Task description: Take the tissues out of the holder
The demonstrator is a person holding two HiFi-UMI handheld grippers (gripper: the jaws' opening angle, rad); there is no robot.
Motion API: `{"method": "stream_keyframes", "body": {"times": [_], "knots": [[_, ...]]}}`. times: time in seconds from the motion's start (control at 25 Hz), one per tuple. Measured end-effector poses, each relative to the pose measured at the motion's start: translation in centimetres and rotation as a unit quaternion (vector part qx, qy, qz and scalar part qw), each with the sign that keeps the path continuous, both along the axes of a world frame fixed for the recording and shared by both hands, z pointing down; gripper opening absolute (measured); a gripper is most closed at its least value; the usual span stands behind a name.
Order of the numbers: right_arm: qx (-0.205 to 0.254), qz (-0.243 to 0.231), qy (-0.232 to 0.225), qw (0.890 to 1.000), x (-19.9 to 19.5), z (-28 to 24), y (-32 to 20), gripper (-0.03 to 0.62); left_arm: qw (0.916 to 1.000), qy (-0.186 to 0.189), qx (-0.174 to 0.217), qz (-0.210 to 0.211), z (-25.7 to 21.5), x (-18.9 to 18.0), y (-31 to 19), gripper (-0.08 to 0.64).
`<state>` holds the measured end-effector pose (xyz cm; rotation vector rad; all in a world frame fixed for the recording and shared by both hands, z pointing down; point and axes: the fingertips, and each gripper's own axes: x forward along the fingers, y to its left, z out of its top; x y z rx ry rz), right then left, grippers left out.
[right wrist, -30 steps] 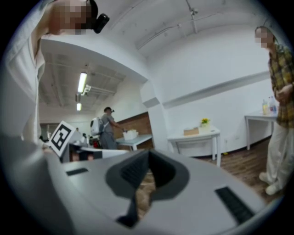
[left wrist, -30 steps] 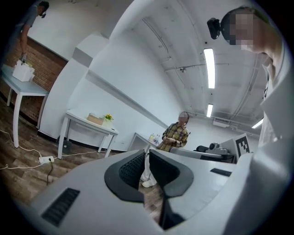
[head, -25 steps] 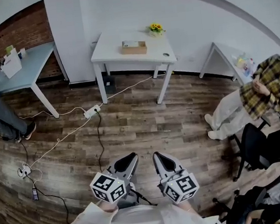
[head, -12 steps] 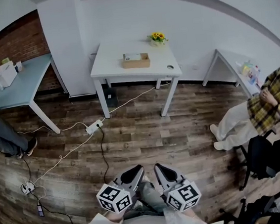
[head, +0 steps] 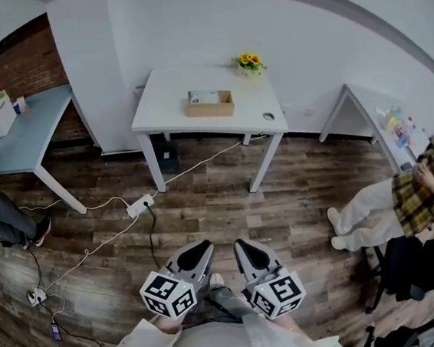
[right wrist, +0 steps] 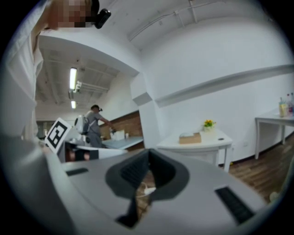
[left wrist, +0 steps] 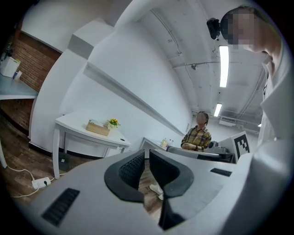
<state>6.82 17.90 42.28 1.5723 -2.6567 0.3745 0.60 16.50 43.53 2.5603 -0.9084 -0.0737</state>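
A wooden tissue holder (head: 210,103) with pale tissues in it sits on the white table (head: 172,112) against the far wall. It also shows small in the left gripper view, tissue holder (left wrist: 98,128), and in the right gripper view, tissue holder (right wrist: 190,137). My left gripper (head: 197,254) and right gripper (head: 248,252) are held side by side close to my body over the wood floor, well short of the table. Both point towards it. The left gripper (left wrist: 146,158) and the right gripper (right wrist: 148,158) each have their jaws together with nothing between them.
A pot of yellow flowers (head: 249,63) and a small dark round thing (head: 268,116) share the table. A power strip (head: 138,207) and cables lie on the floor before it. A blue-grey table (head: 20,132) stands left; a seated person in plaid (head: 427,193) and another white table (head: 373,114) are right.
The white table and holder have come nearer and look larger as I moved forward across the floor. Both grippers keep the same pose in front of me, jaws unchanged.
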Motion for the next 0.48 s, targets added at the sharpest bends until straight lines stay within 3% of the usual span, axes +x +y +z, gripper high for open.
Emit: {"method": "stream_keyframes", "body": {"times": [0.24, 0.48], "knots": [[0.008, -0.014, 0.002, 1.0, 2.7, -0.9, -7.9, 0.008, 0.9998, 0.001, 0.006, -0.02, -0.9, 2.3, -8.1, 0.054], [0.002, -0.027, 0.009, 1.0, 4.9, -0.3, -13.1, 0.009, 0.9992, 0.007, -0.004, -0.039, 0.1, 4.2, -12.9, 0.054]]}}
